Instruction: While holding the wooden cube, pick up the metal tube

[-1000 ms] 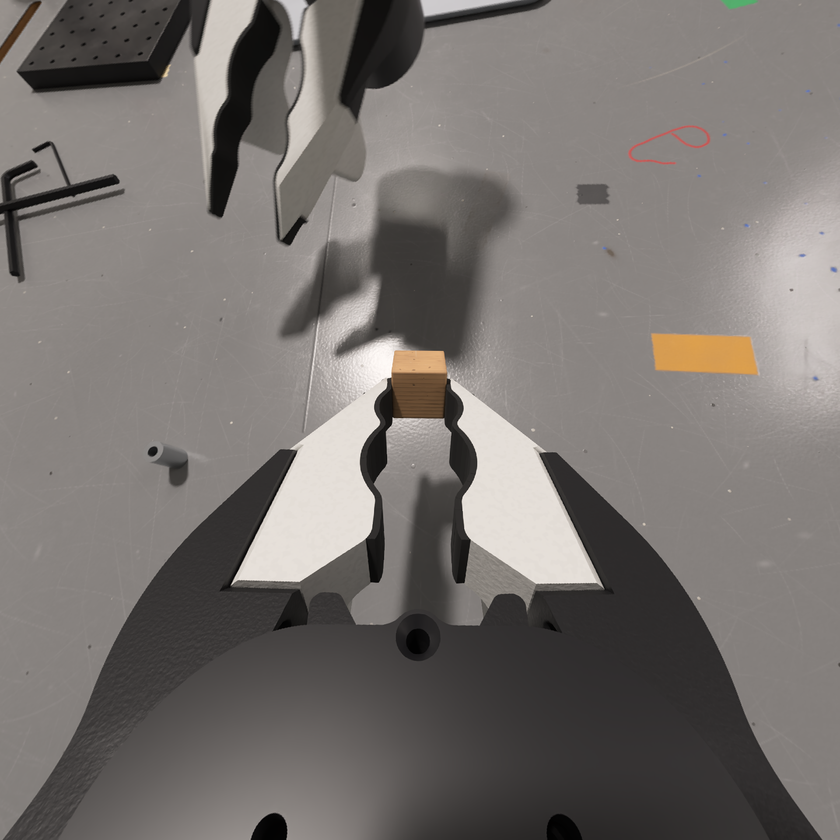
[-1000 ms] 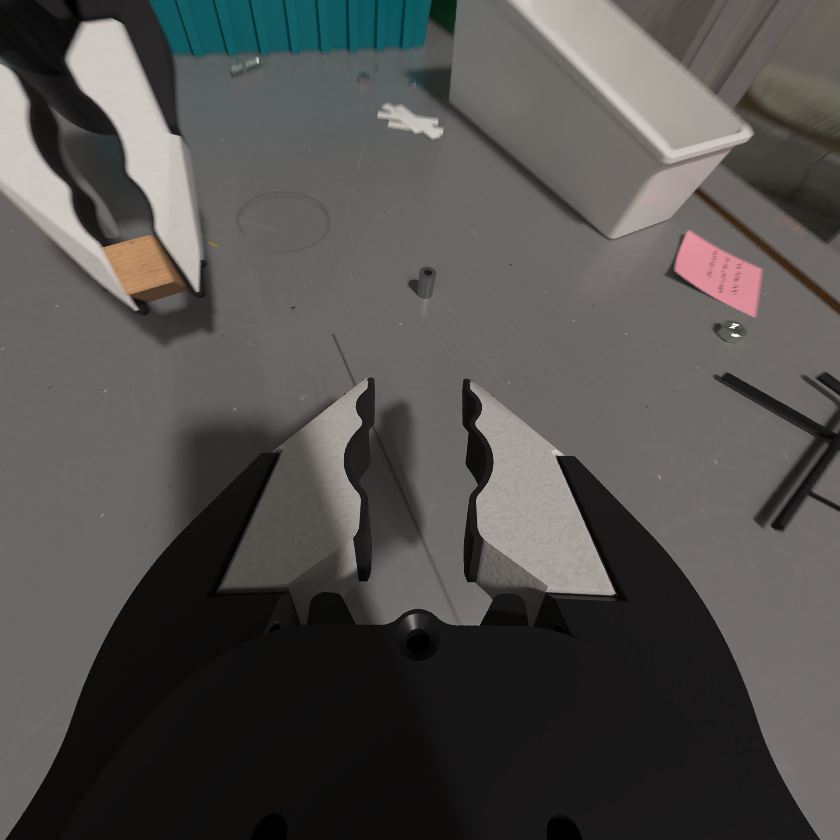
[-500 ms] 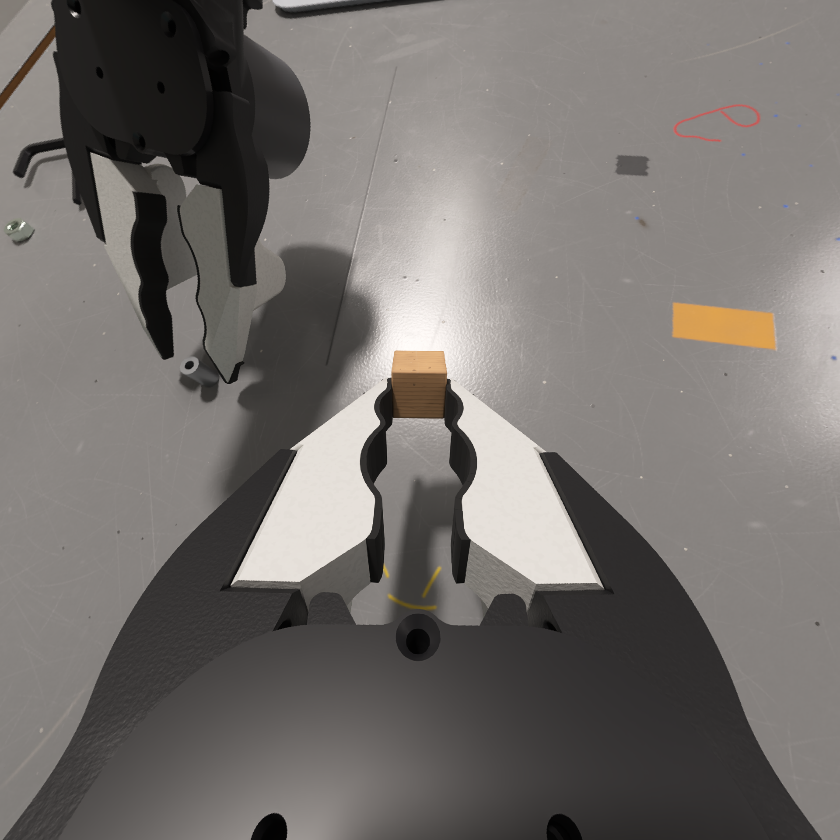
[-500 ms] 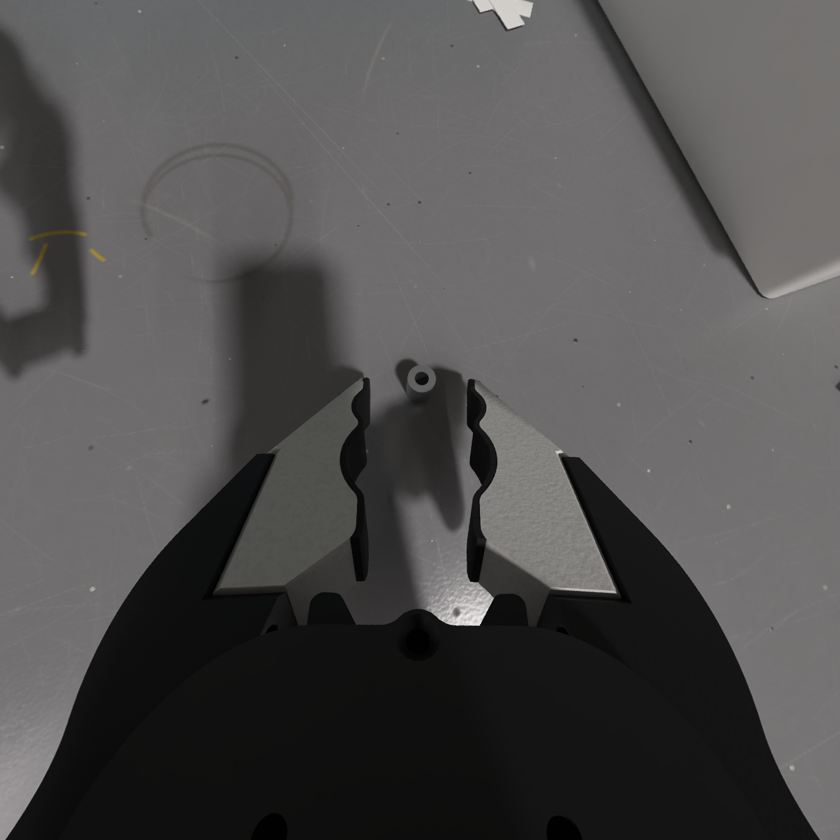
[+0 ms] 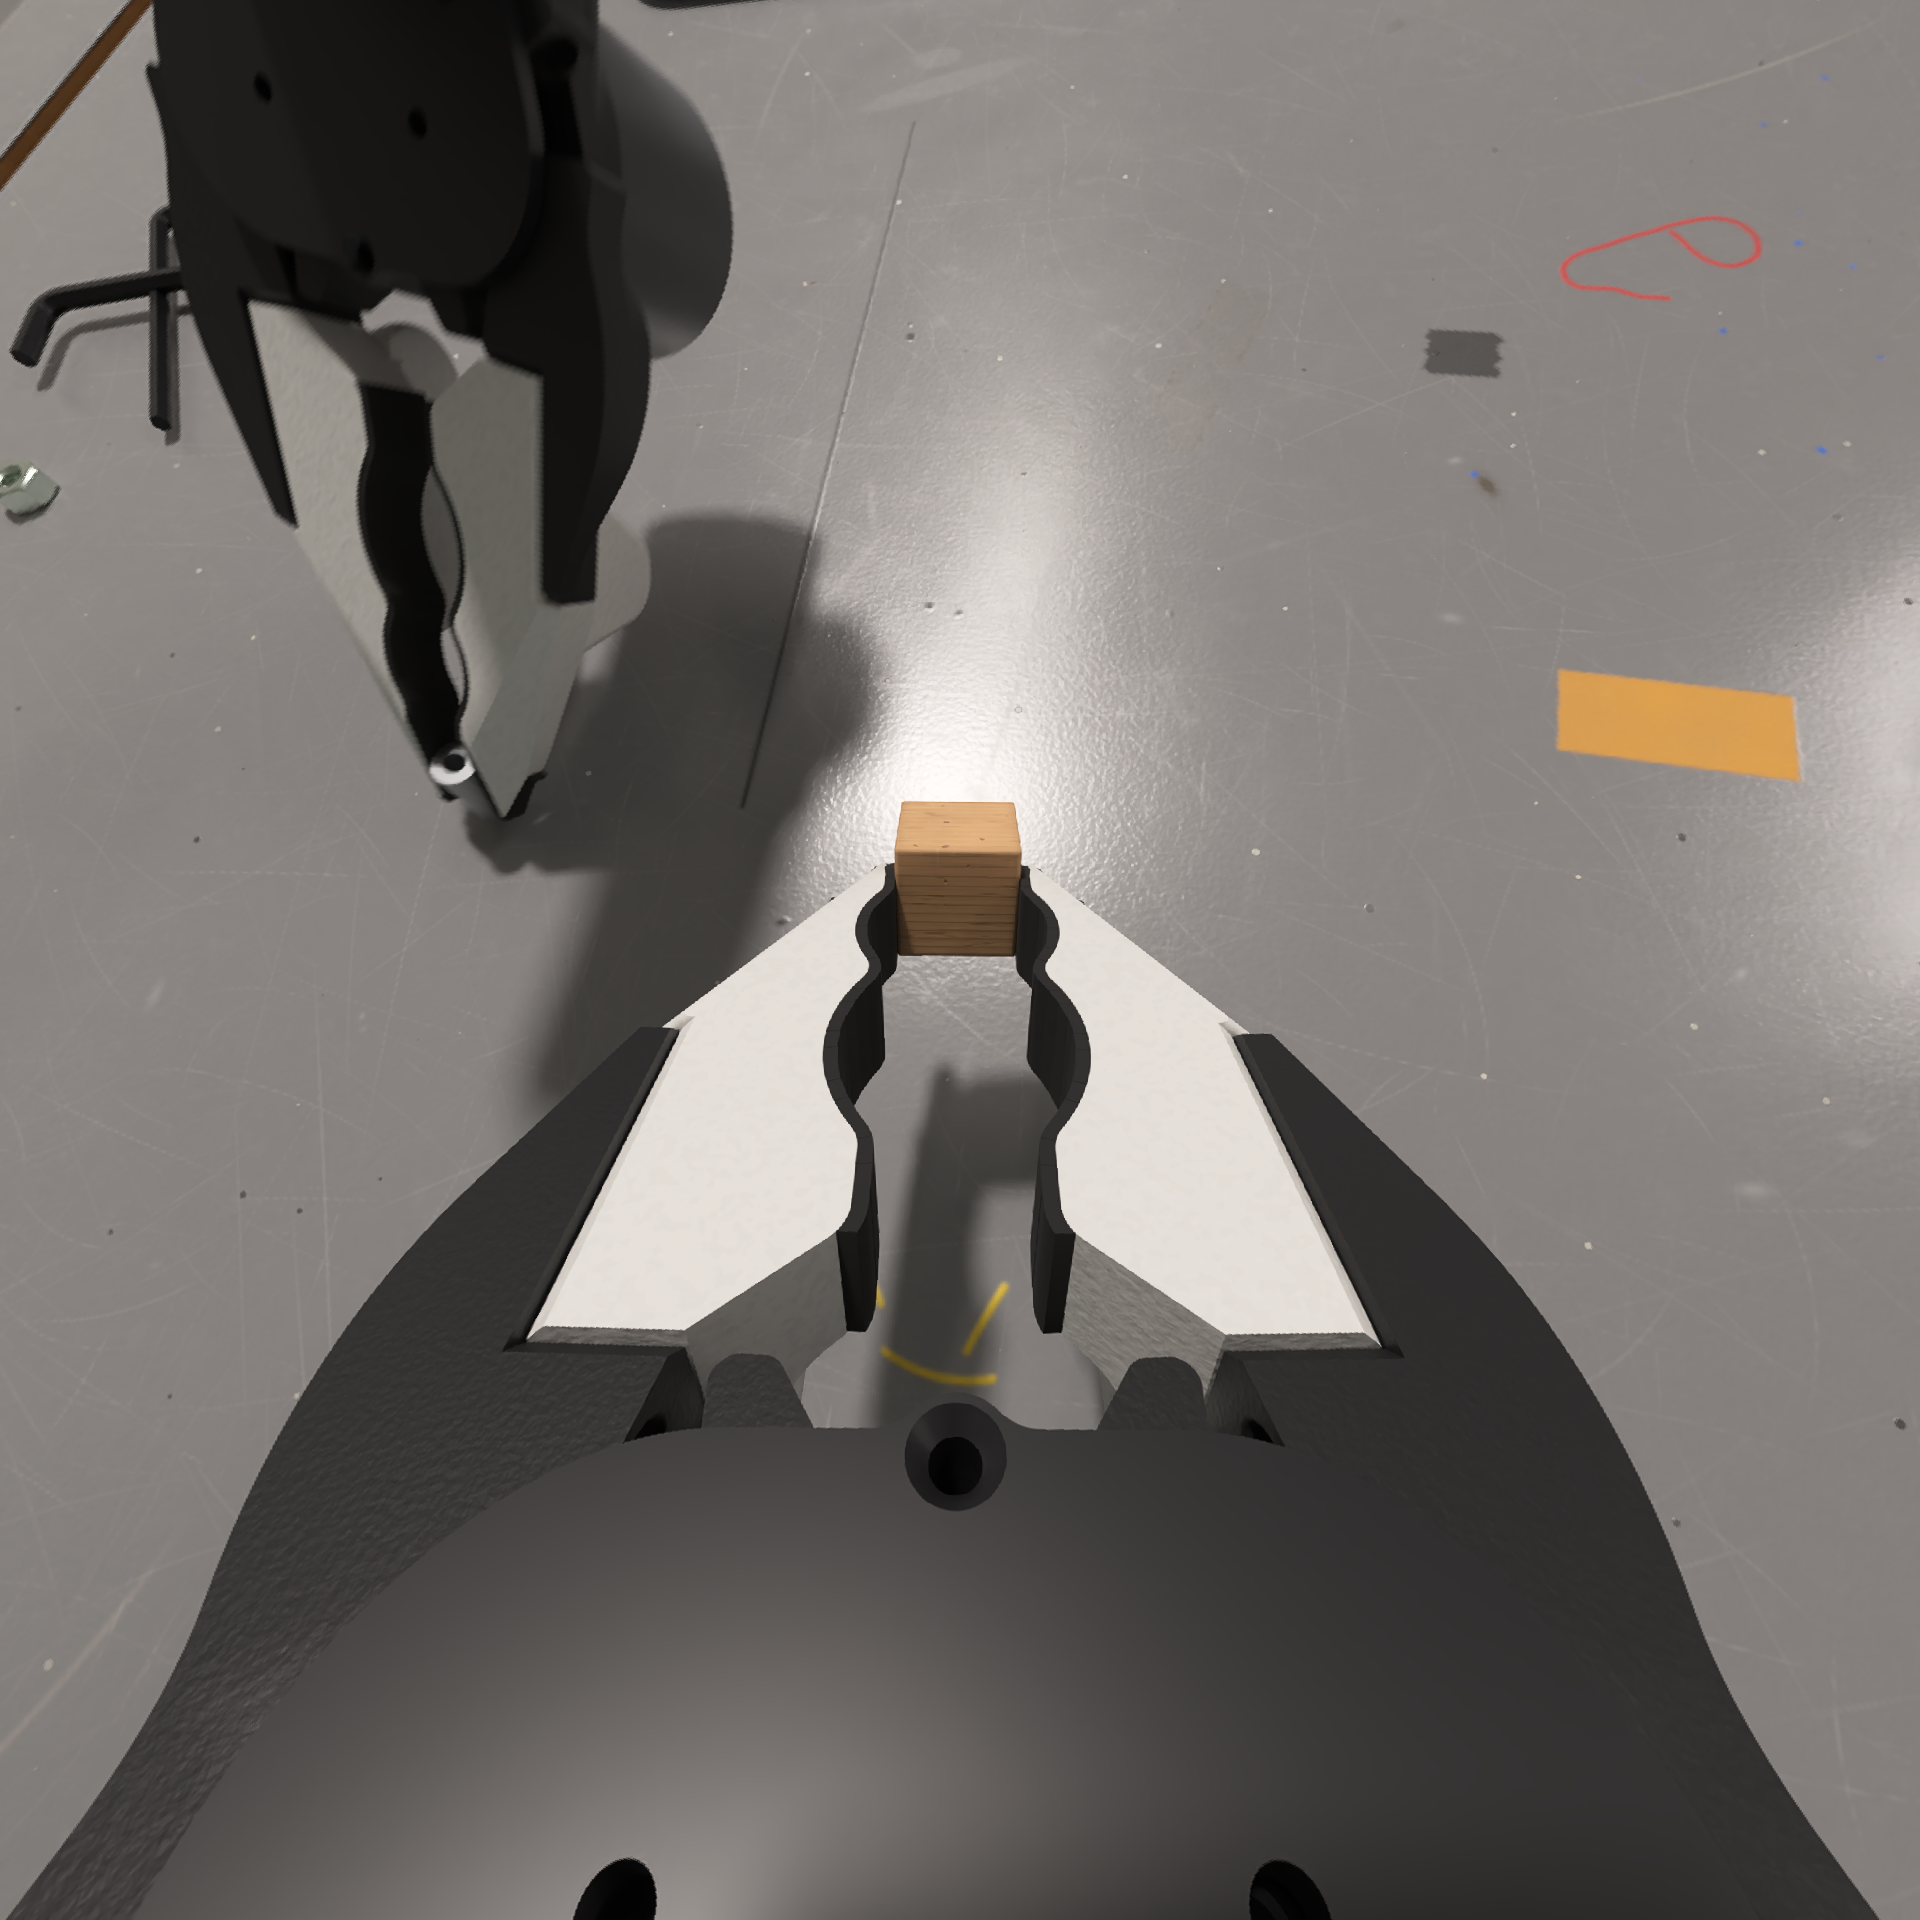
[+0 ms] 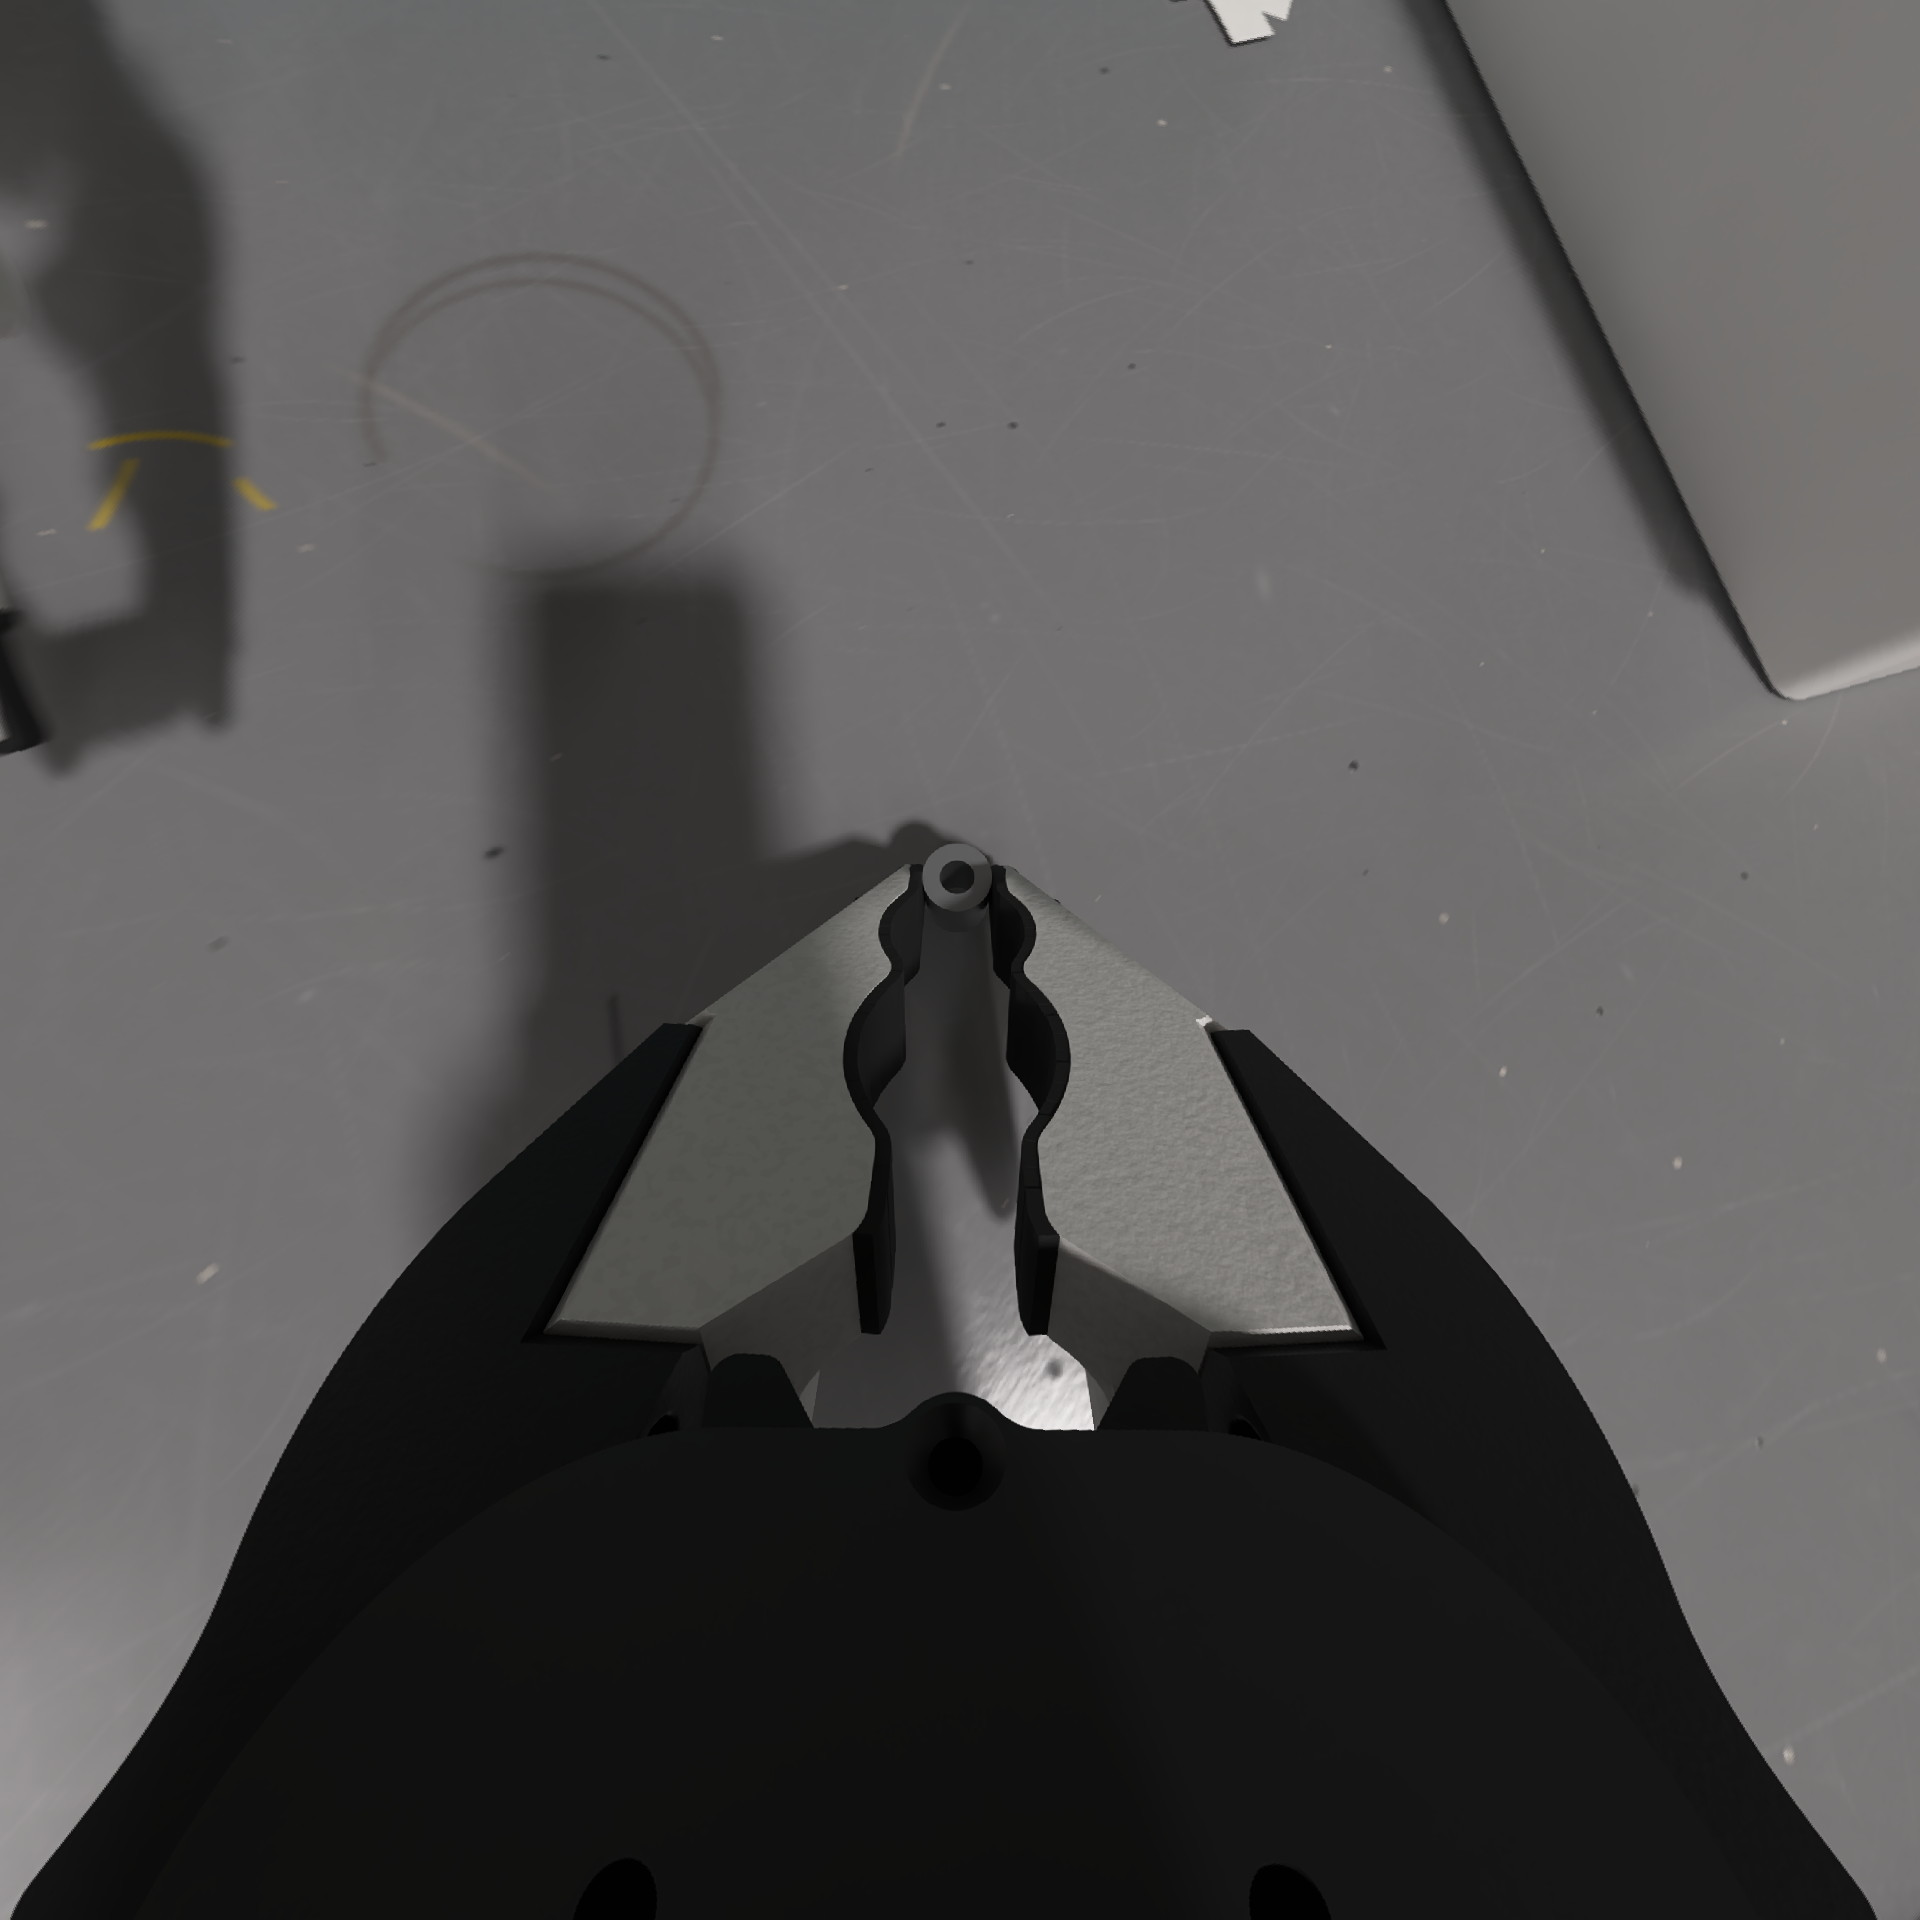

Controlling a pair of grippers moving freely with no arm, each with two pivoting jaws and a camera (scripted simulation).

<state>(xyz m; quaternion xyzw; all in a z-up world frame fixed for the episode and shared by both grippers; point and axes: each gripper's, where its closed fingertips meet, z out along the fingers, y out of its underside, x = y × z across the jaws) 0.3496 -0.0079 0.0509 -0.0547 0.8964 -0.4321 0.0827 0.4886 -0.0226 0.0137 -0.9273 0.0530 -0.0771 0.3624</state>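
Observation:
My left gripper [image 5: 956,883] is shut on the wooden cube [image 5: 956,878], a small tan block held at the fingertips above the grey table. My right gripper [image 6: 956,894] points down at the table and is shut on the metal tube [image 6: 956,881], a short grey cylinder standing upright between its fingertips, seen end-on. In the left wrist view the right gripper [image 5: 468,774] stands at the upper left with the tube [image 5: 452,771] at its fingertips, close to the table surface.
A white bin [image 6: 1766,312] lies at the right wrist view's upper right. Black hex keys [image 5: 104,301] and a small nut [image 5: 26,488] lie at the far left of the left wrist view. Orange tape [image 5: 1678,722] and a red scribble [image 5: 1662,255] mark the table.
My right gripper has come down over the tube and closed on it; half a second ago its fingers were open with the tube just ahead. My left gripper keeps hold of the cube.

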